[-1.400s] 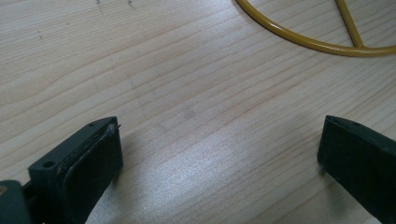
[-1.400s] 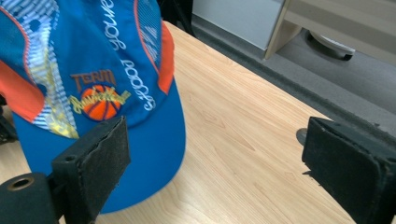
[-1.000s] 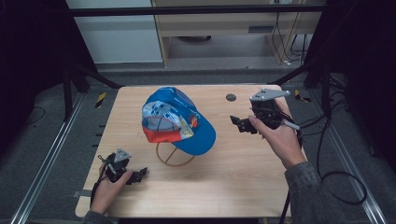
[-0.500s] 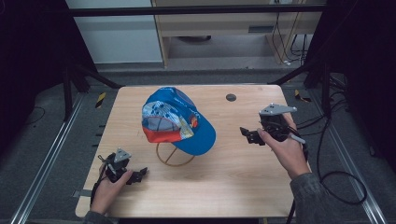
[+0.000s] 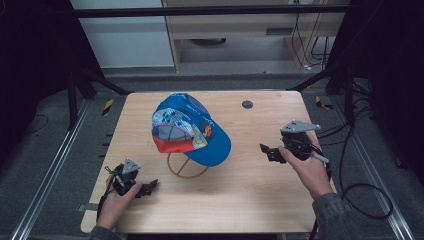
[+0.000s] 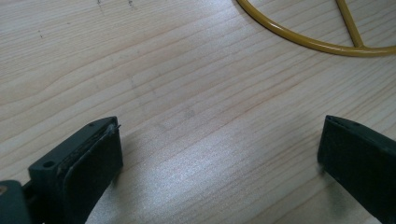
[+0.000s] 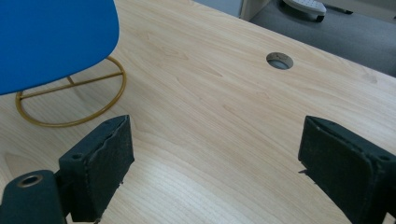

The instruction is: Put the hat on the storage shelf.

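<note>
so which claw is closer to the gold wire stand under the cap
Left. The left claw sits just off the stand's ring base, at the near-left. The right claw is farther off, out to the right of the cap.

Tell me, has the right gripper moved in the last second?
Yes. The right gripper has pulled back toward the person, farther from the table's round hole.

This looks like a lab or recording workspace rather than a home. A bare wooden table (image 5: 250, 190) with a cable hole (image 5: 247, 104) stands inside a dark metal frame (image 5: 210, 10), on grey carpet (image 5: 30, 150). Loose cables (image 5: 360, 195) trail across the floor, and yellow-black hazard tape (image 5: 107, 106) marks a rail (image 5: 50, 175).
</note>
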A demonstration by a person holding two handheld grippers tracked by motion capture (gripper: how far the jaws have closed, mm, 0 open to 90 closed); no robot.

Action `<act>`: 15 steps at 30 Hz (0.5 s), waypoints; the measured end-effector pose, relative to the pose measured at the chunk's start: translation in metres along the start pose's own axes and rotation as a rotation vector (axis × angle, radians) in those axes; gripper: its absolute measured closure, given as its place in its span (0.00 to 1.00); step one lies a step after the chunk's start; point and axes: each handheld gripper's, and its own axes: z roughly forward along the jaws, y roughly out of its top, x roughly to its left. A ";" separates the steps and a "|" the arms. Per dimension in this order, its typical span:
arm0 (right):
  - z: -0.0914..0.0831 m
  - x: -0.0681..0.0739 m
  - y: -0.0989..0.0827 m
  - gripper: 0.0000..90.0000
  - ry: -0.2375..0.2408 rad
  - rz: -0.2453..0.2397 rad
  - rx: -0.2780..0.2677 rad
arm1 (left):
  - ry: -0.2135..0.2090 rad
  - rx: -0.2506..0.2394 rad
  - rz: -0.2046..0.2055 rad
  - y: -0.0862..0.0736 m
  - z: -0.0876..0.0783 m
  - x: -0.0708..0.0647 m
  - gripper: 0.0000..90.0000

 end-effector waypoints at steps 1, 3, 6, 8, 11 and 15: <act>0.000 -0.001 -0.002 0.12 0.001 -0.003 0.000 | 0.001 0.000 0.000 0.000 0.000 0.000 0.00; 0.001 -0.001 -0.005 0.12 -0.003 -0.002 0.002 | 0.000 0.000 0.000 0.000 0.000 0.000 0.00; 0.001 -0.001 -0.009 0.12 -0.011 -0.010 0.011 | 0.000 0.000 -0.001 0.000 0.000 0.000 0.00; 0.000 -0.001 -0.012 0.12 -0.013 -0.015 0.013 | 0.000 0.000 0.000 0.000 0.000 0.000 0.00; 0.000 0.000 -0.017 0.12 -0.021 -0.021 0.020 | 0.000 0.000 0.000 0.000 0.000 0.000 0.00; 0.002 0.000 -0.024 0.13 -0.035 -0.022 0.024 | 0.001 0.000 -0.001 0.000 0.000 0.000 0.00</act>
